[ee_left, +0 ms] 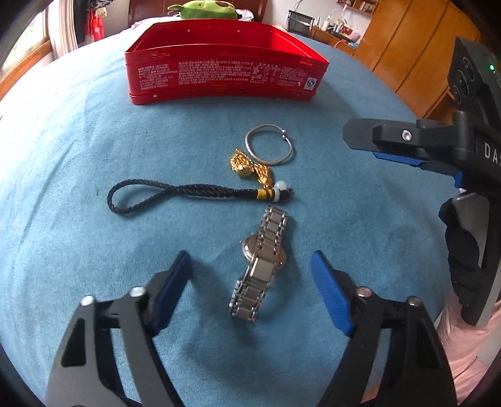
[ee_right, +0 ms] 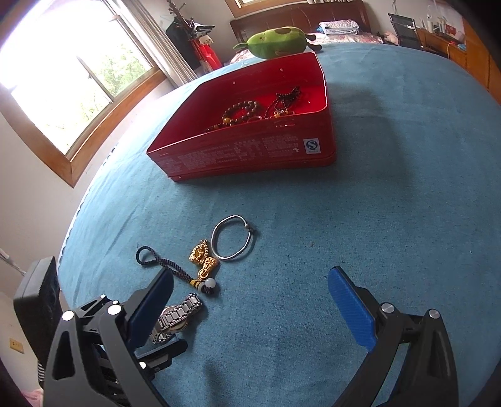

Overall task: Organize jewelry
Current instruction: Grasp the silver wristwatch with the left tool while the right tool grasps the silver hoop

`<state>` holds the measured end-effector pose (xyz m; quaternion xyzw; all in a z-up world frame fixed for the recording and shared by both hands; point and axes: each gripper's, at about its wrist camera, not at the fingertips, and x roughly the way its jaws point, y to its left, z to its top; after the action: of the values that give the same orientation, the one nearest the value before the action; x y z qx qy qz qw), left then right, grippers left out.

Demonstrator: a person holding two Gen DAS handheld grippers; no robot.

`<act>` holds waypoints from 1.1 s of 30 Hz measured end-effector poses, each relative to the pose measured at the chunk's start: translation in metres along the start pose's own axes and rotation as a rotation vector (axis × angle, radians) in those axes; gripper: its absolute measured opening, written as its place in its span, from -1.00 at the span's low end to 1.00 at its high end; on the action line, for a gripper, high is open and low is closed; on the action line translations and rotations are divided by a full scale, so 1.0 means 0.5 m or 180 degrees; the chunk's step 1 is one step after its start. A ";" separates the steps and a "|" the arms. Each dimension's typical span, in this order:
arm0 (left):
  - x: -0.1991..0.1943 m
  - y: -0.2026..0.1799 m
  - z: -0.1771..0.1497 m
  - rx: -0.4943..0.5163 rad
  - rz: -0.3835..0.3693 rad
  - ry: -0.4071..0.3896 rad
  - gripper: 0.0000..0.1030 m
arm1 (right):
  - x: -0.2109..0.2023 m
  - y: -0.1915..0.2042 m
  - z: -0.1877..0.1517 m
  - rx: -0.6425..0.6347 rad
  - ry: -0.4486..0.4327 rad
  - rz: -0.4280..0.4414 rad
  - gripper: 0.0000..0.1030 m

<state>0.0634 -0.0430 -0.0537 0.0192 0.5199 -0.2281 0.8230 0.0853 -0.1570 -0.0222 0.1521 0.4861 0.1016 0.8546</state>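
Straddling watch (ee_left: 261, 266), left tongs (ee_left: 252, 292) spread wide, pitched down.

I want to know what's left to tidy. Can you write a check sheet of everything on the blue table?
Surface: blue cloth covers the table.
Job's things: red tin, open, with bead strings inside. Still on the cloth: silver bangle, gold charm on a black braided cord, metal watch.
Clutter: nothing seen on the cloth besides the jewelry.
Grippers: left gripper open, jaws either side of the watch, not touching it. Right gripper open, holding nothing.
Cables: nothing seen on the table.
Surroundings: green plush toy behind the tin, window, wooden wardrobe, bed headboard.
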 end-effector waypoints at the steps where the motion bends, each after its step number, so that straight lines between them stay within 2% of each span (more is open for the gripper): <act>1: 0.000 0.002 0.002 -0.0003 0.0037 -0.0018 -0.01 | 0.002 0.000 0.001 0.0005 0.0005 0.0000 0.92; 2: 0.002 0.001 0.005 -0.0004 -0.0012 -0.0021 -0.10 | 0.004 0.000 0.002 0.0005 0.0009 0.0003 0.92; 4: 0.004 0.005 0.009 -0.0027 -0.0207 0.0020 -0.47 | 0.009 0.001 0.004 0.0006 0.0029 0.0011 0.92; 5: 0.007 0.005 0.010 -0.0031 -0.0284 0.0039 -0.48 | 0.012 0.002 0.005 0.0005 0.0036 0.0013 0.92; 11: 0.006 0.022 0.014 -0.0117 -0.0387 -0.0002 -0.50 | 0.031 0.009 0.011 -0.0031 0.0102 0.0072 0.87; 13: 0.000 0.030 0.016 -0.0155 -0.0339 -0.0059 -0.50 | 0.037 0.009 0.014 -0.0011 0.0125 0.0134 0.72; 18: -0.031 0.059 0.035 -0.0243 -0.0311 -0.0236 -0.50 | 0.065 0.000 0.028 0.0064 0.0244 0.0185 -0.06; 20: -0.046 0.064 0.045 -0.0254 -0.0311 -0.0315 -0.50 | 0.076 -0.004 0.036 0.0097 0.0281 0.0236 -0.22; 24: -0.070 0.082 0.080 -0.0294 -0.0315 -0.0452 -0.50 | 0.092 -0.005 0.056 0.0088 0.0292 0.0148 -0.35; 30: -0.075 0.109 0.137 -0.0383 -0.0183 -0.0598 -0.50 | 0.117 0.012 0.072 -0.0053 0.0359 0.0001 -0.37; 31: -0.070 0.114 0.150 -0.0406 -0.0137 -0.0621 -0.50 | 0.124 0.016 0.073 -0.0085 0.0383 -0.0015 -0.45; 33: -0.073 0.131 0.159 -0.0444 -0.0079 -0.0644 -0.50 | 0.133 0.023 0.074 -0.0151 0.0397 -0.0058 -0.47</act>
<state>0.1437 0.0071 0.0011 -0.0676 0.4490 -0.2023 0.8677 0.1507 -0.1309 -0.0534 0.1208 0.5372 0.1146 0.8268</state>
